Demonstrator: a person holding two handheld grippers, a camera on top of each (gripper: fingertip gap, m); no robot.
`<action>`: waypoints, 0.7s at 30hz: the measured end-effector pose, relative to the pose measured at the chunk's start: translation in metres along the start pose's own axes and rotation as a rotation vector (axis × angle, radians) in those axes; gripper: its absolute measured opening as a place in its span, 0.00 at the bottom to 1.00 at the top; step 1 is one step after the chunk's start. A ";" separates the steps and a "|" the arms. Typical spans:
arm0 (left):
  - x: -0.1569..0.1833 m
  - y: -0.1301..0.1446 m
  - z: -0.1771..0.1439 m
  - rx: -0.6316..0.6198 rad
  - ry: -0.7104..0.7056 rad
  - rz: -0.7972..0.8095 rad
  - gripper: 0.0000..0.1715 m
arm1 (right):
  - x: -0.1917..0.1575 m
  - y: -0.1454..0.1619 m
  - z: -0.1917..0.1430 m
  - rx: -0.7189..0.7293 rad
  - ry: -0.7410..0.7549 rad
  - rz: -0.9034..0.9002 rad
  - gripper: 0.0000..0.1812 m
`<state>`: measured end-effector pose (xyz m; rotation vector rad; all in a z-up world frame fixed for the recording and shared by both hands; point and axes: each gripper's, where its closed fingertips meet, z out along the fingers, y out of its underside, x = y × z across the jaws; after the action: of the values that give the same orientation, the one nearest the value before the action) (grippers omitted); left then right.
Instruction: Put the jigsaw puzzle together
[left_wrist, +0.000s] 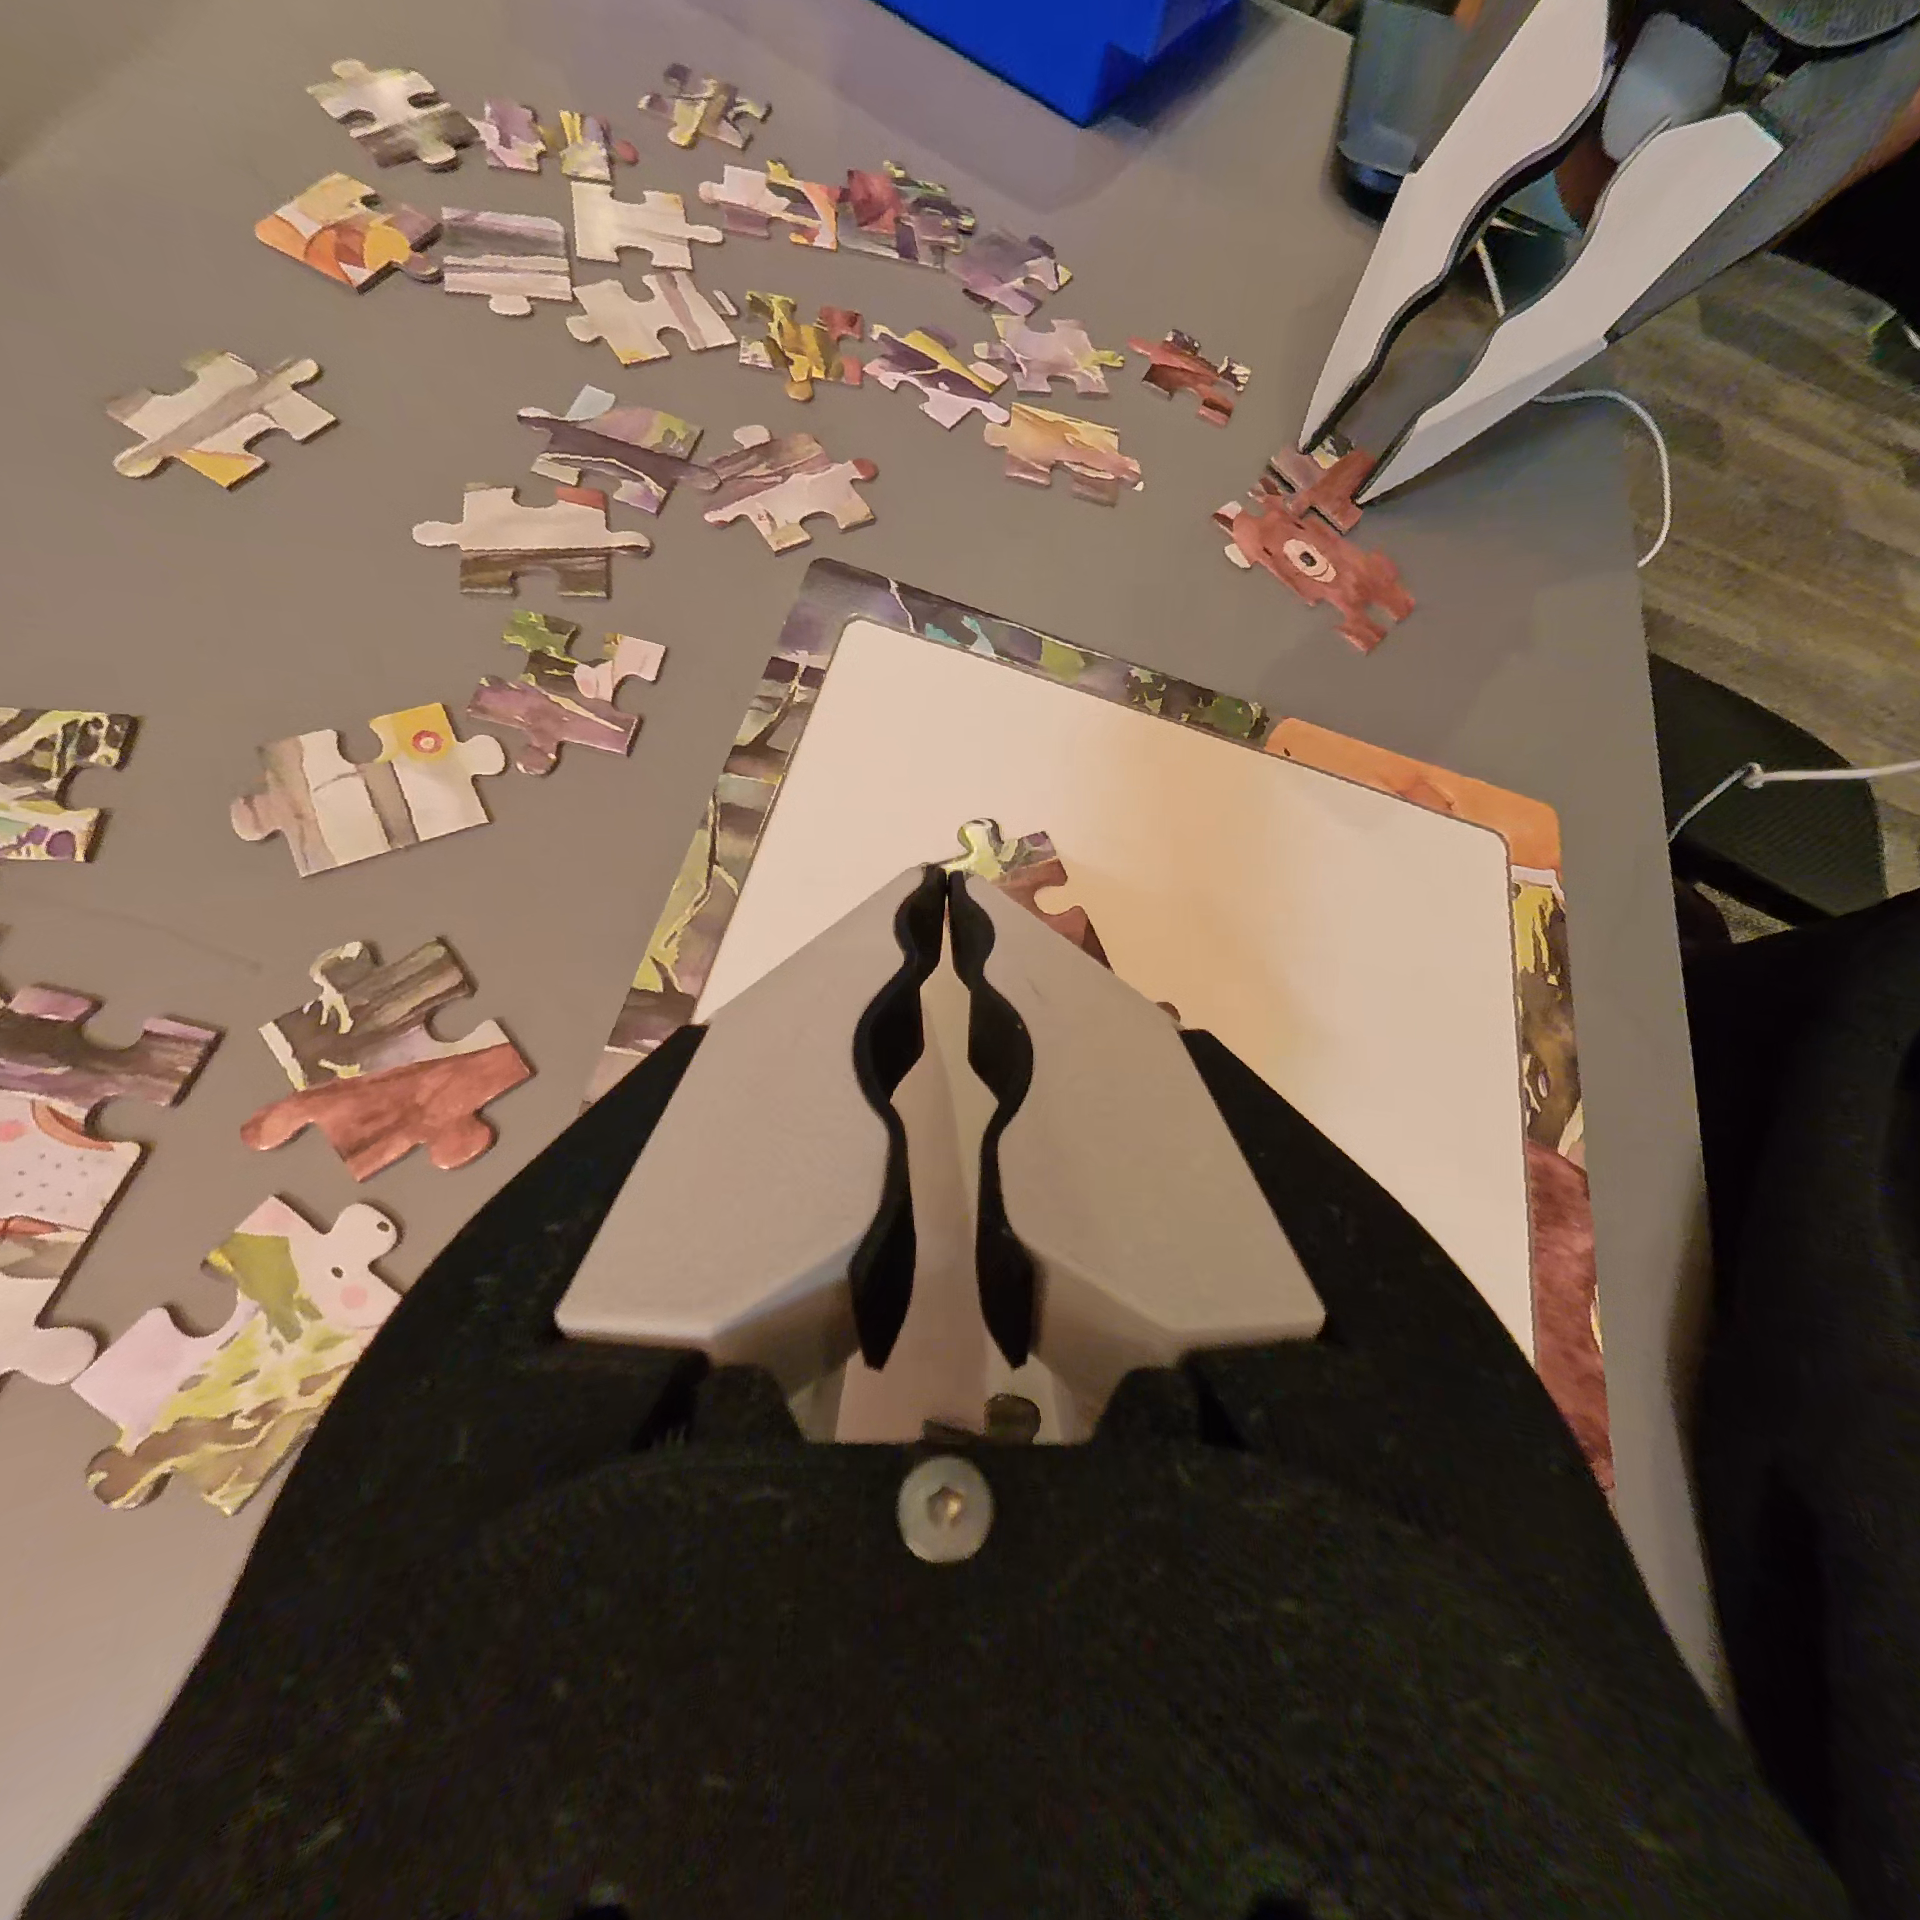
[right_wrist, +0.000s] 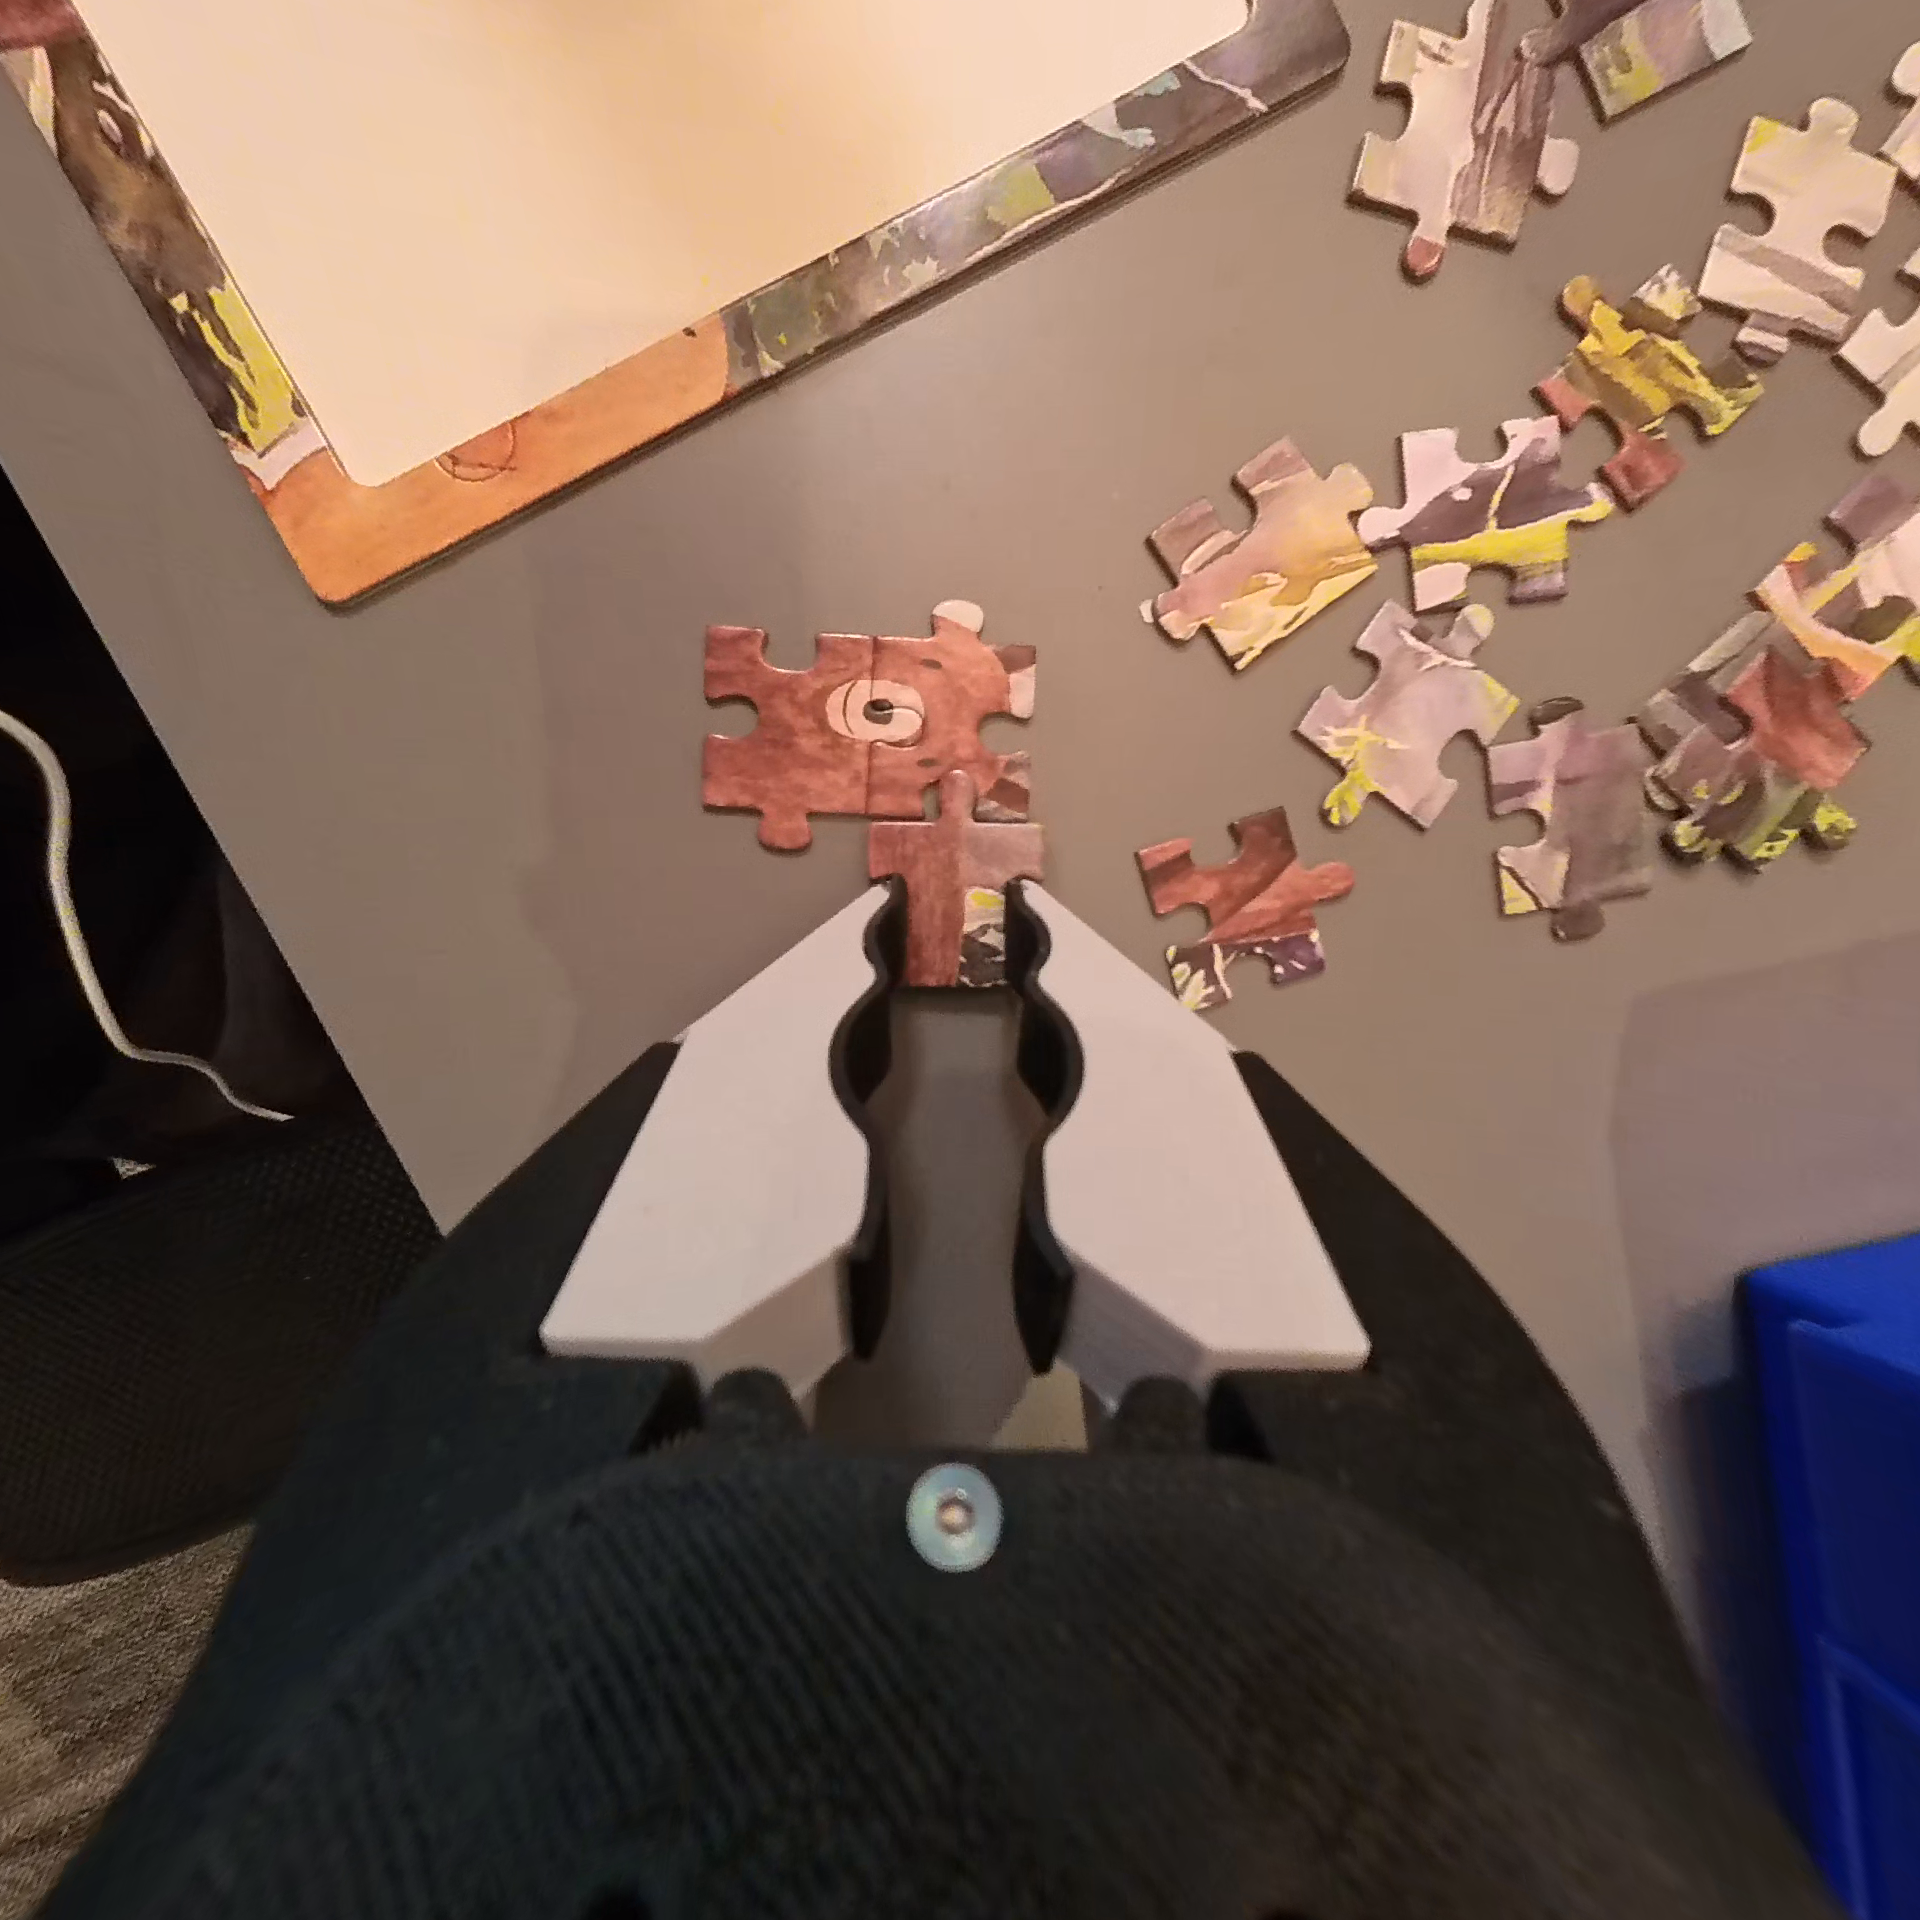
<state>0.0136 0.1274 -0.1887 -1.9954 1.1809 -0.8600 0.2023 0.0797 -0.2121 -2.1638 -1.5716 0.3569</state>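
Observation:
My left gripper (left_wrist: 950, 881) is shut on a puzzle piece (left_wrist: 1027, 860) with green, purple and brown print, held over the white inside of the puzzle frame (left_wrist: 1382, 774). My right gripper (right_wrist: 951, 896) is shut on a brown and grey piece (right_wrist: 956, 862). That piece's tab sits in the notch of two joined brown pieces with an eye (right_wrist: 868, 727) on the grey table. The right gripper also shows in the left wrist view (left_wrist: 1340, 473) at the same pieces (left_wrist: 1314, 566). The frame's orange corner (right_wrist: 582, 436) lies just beyond.
Several loose pieces are scattered on the table, left of the frame (left_wrist: 665, 312) and right of my right gripper (right_wrist: 1455, 582). A blue box (right_wrist: 1829, 1507) stands at the back (left_wrist: 1049, 42). The table edge, a white cord (left_wrist: 1662, 488) and a dark chair lie beside the frame. The tips of one gripper are about 20 cm away from the tips of the other.

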 end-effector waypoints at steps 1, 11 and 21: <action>0.000 0.000 0.000 0.000 0.001 -0.001 0.00 | 0.000 0.000 0.000 0.000 -0.001 0.000 0.09; 0.001 0.000 0.000 0.000 0.005 -0.002 0.00 | -0.002 0.002 -0.003 0.021 0.001 0.047 0.09; 0.001 0.001 0.001 -0.006 0.002 0.003 0.00 | -0.012 0.003 -0.009 0.052 0.053 0.220 0.09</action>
<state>0.0143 0.1265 -0.1897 -1.9976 1.1888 -0.8576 0.2048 0.0656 -0.2057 -2.2919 -1.2848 0.4003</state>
